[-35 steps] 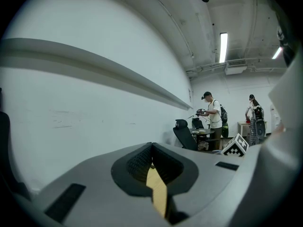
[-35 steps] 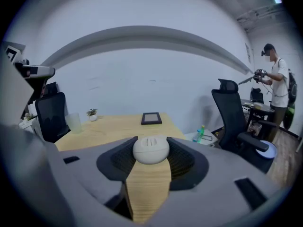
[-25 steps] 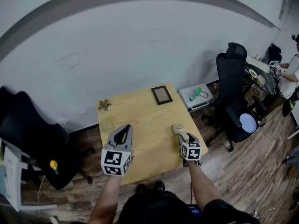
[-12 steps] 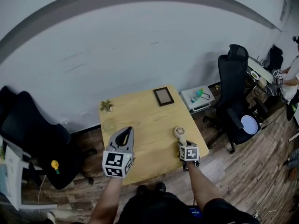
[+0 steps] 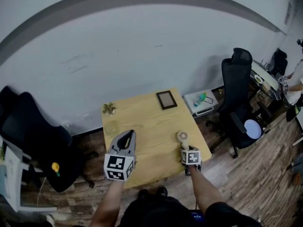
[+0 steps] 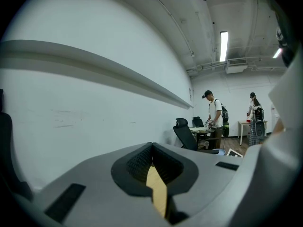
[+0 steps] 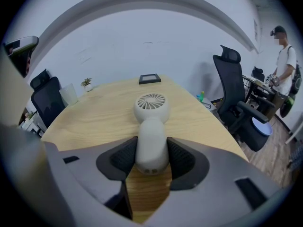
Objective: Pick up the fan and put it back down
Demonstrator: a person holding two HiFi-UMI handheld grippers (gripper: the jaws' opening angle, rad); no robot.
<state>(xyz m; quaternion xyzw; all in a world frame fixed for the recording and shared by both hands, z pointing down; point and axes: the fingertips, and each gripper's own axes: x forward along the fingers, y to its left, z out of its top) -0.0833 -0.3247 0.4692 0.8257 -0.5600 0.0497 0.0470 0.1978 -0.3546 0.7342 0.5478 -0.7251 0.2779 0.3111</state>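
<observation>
A small white hand fan [image 5: 182,136] lies low at the right front of the wooden table [image 5: 142,117], its round head pointing away from me. My right gripper [image 5: 186,148] is shut on the fan's handle [image 7: 151,145], with the ribbed pads [image 7: 181,158] pressing both sides. The fan head [image 7: 151,107] sits just above or on the wood; I cannot tell whether it touches. My left gripper [image 5: 126,133] hovers over the table's left front, shut with nothing in it; in the left gripper view [image 6: 152,150] only a thin sliver of wood shows between its fingers.
On the table's far side are a dark picture frame [image 5: 166,100], a small plant [image 5: 109,108] and a clear cup [image 5: 110,126]. Black office chairs stand at the right [image 5: 239,93] and left [image 5: 33,141]. A low stand with a bottle [image 5: 201,99] is beside the table. A person [image 5: 296,77] stands at far right.
My right gripper has come down toward the table with the fan still gripped, tipping the fan's head lower. The left gripper has stayed where it was.
</observation>
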